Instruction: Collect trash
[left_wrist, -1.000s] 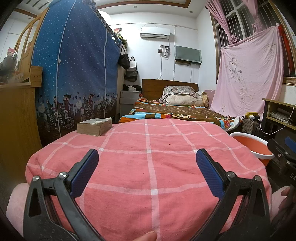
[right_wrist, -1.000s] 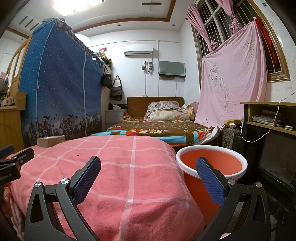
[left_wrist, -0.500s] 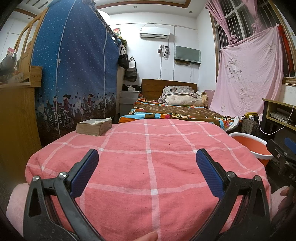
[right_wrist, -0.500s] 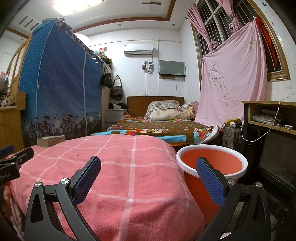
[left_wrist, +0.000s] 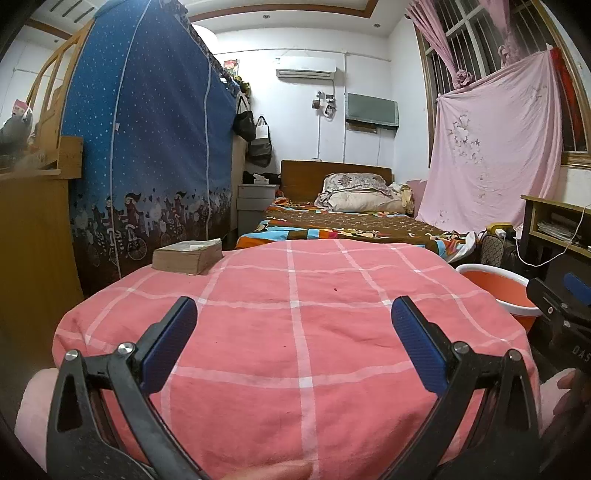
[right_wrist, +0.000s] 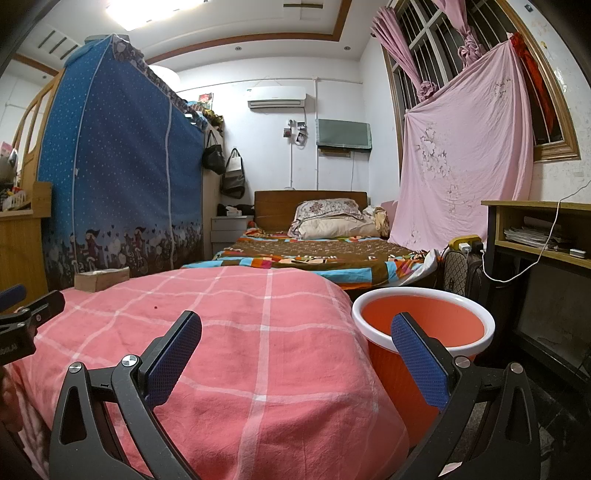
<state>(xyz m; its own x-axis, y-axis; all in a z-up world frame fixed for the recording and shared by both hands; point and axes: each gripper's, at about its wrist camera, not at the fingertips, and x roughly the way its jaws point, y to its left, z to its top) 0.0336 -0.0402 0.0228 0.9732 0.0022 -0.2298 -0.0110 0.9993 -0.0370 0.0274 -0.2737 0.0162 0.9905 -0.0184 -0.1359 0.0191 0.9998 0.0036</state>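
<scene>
An orange bucket with a white rim (right_wrist: 424, 325) stands on the floor right of a table covered in pink checked cloth (right_wrist: 258, 332); it also shows at the right in the left wrist view (left_wrist: 498, 291). My left gripper (left_wrist: 293, 343) is open and empty over the near part of the cloth (left_wrist: 295, 314). My right gripper (right_wrist: 295, 347) is open and empty, its right finger in front of the bucket. A small dark speck (left_wrist: 335, 290) lies on the cloth. No other trash shows.
A thick worn book (left_wrist: 188, 254) lies at the cloth's far left corner. A bed with a patterned blanket (left_wrist: 351, 225) is behind the table. A blue fabric wardrobe (left_wrist: 147, 147) stands left, a wooden desk (right_wrist: 546, 236) right, with a bag (right_wrist: 461, 269) beside it.
</scene>
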